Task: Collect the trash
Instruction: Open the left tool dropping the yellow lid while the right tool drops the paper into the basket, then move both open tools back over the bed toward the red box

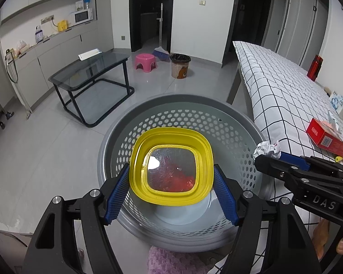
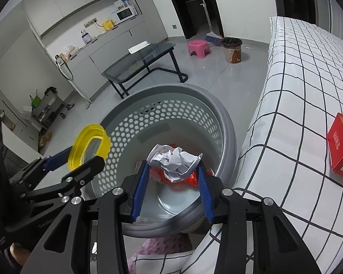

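My left gripper (image 1: 170, 175) is shut on a yellow lid with a clear window (image 1: 171, 166) and holds it over the grey perforated basket (image 1: 183, 105). My right gripper (image 2: 172, 169) is shut on a crumpled white paper ball (image 2: 175, 162), also above the basket (image 2: 171, 96). Red-orange trash (image 2: 189, 180) lies on the basket floor. In the right wrist view the lid (image 2: 90, 146) and left gripper (image 2: 84, 157) show at the left. In the left wrist view the paper ball (image 1: 267, 149) shows at the right in the right gripper (image 1: 279, 154).
A table with a checked cloth (image 1: 285, 96) stands right of the basket, with a red box (image 1: 327, 137) on it. A glass coffee table (image 1: 91, 73), pink stool (image 1: 145, 60) and brown bin (image 1: 180, 65) stand on the floor beyond.
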The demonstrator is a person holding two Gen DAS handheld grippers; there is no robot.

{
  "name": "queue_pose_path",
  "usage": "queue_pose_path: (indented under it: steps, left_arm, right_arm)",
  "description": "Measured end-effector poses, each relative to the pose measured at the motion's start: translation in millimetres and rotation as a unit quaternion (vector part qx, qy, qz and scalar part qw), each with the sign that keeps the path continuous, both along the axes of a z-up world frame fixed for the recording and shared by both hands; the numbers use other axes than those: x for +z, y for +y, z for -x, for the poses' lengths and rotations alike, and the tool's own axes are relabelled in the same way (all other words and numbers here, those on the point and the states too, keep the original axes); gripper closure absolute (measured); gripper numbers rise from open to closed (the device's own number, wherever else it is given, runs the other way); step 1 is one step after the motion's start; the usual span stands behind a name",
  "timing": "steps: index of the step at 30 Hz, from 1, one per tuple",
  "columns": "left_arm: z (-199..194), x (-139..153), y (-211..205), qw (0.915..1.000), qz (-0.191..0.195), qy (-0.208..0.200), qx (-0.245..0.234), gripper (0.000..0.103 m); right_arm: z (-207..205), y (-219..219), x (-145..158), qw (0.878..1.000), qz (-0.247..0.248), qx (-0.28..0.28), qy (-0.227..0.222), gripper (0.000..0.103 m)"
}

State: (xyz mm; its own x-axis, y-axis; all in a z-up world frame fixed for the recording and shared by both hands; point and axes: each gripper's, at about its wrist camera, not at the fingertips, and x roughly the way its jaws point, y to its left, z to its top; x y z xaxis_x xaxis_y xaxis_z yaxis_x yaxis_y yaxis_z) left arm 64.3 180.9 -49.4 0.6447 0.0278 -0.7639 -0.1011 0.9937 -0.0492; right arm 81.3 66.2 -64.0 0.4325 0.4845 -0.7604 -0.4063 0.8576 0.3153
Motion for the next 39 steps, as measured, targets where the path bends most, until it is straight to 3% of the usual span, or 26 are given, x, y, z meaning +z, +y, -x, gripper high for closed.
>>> queue_pose_path:
  steps: [16, 18, 19, 20, 22, 39]
  left_arm:
    - [-1.8, -4.4, 1.7, 1.0, 0.001, 0.004, 0.001, 0.033]
    - [-0.9, -4.4, 3.3, 1.0, 0.002, 0.004, 0.005, 0.032]
    - [-1.1, -4.5, 4.3, 1.0, 0.003, 0.005, 0.006, 0.031]
    - [-1.0, -4.7, 5.2, 1.0, 0.003, 0.005, 0.008, 0.029]
    - [0.3, -4.4, 7.2, 0.9999, 0.003, 0.004, 0.012, 0.025]
    - [5.3, -2.8, 9.0, 0.9998, 0.003, 0.002, 0.018, 0.025]
  right_arm:
    - [3.9, 4.9, 1.8, 1.0, 0.003, 0.006, -0.008, 0.061]
    - [2.4, 4.2, 2.5, 1.0, 0.001, 0.006, -0.009, 0.053]
    - [2.1, 3.5, 2.3, 1.0, 0.0, 0.005, -0.01, 0.042]
    - [2.9, 2.2, 3.7, 1.0, -0.003, 0.004, -0.013, 0.037]
    - [1.7, 1.2, 5.9, 1.0, -0.005, 0.001, -0.018, 0.037]
    - [1.7, 0.3, 5.2, 1.0, -0.003, 0.0, -0.014, 0.037]
